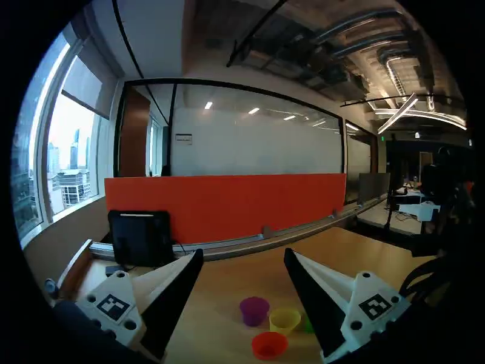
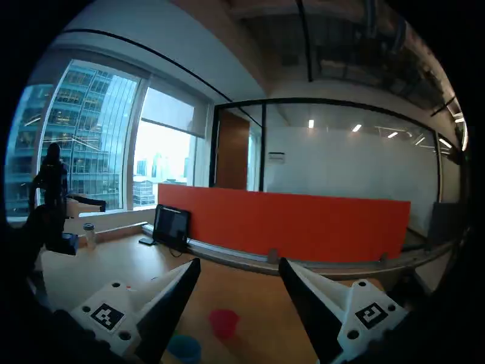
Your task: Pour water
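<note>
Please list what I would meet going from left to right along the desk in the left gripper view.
black screen → purple cup → yellow cup. The red cup lies nearer and spans both of those cups, so it is left out of the order.

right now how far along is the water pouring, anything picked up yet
Nothing looks done yet. The left tool and right tool are both open and empty above the wooden table. The small purple plastic cup, yellow plastic cup and orange-red plastic cup stand upright, untouched, ahead of the left tool; whether any holds water cannot be told. Left to do: grasp a cup, pour, set it down.
</note>
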The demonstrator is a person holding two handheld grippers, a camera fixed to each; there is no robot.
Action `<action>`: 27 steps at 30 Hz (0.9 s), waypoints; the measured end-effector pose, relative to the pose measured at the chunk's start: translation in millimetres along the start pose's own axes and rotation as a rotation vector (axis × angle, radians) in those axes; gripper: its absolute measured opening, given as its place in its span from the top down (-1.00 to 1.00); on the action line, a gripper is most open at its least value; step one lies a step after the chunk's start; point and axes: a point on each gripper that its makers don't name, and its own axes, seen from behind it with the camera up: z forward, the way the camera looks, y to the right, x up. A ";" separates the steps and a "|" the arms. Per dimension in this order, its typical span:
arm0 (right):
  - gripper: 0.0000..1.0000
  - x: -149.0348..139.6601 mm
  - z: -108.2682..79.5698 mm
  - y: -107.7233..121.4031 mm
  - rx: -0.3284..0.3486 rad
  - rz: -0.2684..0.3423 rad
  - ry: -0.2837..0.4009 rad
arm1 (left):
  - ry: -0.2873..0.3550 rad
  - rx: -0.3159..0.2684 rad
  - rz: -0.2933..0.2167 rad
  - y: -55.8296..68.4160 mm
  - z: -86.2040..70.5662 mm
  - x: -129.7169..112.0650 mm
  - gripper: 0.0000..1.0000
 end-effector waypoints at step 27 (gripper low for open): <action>-1.00 -19.4 -12.5 -33.1 0.168 0.002 -0.100 | -0.142 -0.235 0.067 44.6 10.8 -32.3 -0.98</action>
